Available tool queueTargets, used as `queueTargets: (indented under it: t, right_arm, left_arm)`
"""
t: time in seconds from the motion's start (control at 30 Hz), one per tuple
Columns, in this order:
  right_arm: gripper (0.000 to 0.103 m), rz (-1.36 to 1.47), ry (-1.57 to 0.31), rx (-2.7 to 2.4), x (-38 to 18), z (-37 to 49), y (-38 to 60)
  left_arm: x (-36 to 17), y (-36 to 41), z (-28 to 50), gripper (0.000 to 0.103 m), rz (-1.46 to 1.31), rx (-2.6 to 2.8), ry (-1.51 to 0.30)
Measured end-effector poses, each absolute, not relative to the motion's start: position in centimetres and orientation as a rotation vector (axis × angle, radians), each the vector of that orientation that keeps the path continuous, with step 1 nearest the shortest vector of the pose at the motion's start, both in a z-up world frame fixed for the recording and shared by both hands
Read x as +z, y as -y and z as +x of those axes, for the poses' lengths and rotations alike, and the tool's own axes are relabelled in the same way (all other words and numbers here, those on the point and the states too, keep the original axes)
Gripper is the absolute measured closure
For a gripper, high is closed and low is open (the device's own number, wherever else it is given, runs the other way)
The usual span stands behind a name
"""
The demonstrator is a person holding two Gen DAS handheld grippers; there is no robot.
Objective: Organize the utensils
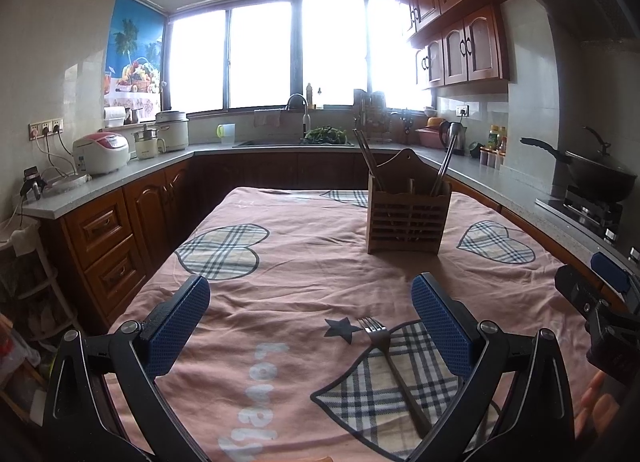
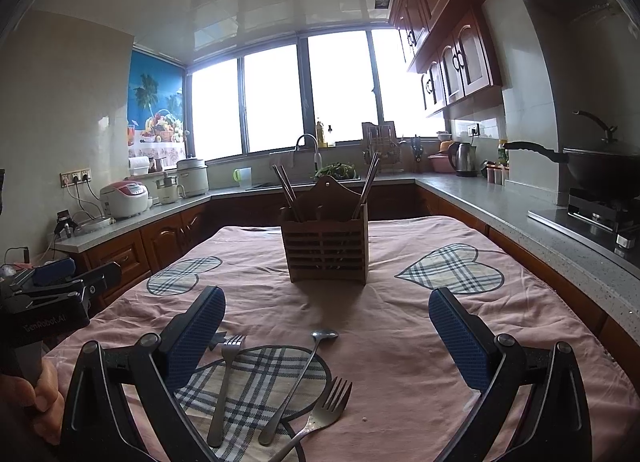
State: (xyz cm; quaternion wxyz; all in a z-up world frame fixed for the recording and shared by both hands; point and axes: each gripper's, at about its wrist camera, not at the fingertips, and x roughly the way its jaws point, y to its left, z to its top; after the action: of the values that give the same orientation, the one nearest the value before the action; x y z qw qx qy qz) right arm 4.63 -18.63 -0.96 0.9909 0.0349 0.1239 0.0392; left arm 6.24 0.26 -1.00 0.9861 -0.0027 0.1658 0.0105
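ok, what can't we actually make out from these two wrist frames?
- Wooden utensil holder: contents below the rim hidden by its slatted front, both views.
- Spoon and right fork: absent from the left wrist view; the fork's handle is cut by the bottom edge in the right view.
- Left fork: handle end hidden behind the left gripper finger.
- Windows: blown out, nothing visible outside.

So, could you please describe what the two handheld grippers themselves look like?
Both the left gripper and right gripper have black angular frames with silver pivot bolts and blue, dot-textured pads. Seen from the right wrist, the left body bears pale lettering.
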Motion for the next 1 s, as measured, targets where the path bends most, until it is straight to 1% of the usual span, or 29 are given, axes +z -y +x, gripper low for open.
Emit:
queueTargets:
  t: [1.0]
  right_arm:
    - [0.000, 0.070, -0.242, 0.083, -0.54, 4.50, 18.14]
  left_arm:
    - [-1.02, -0.09, 6.28, 0.000, 0.002, 0.019, -0.325]
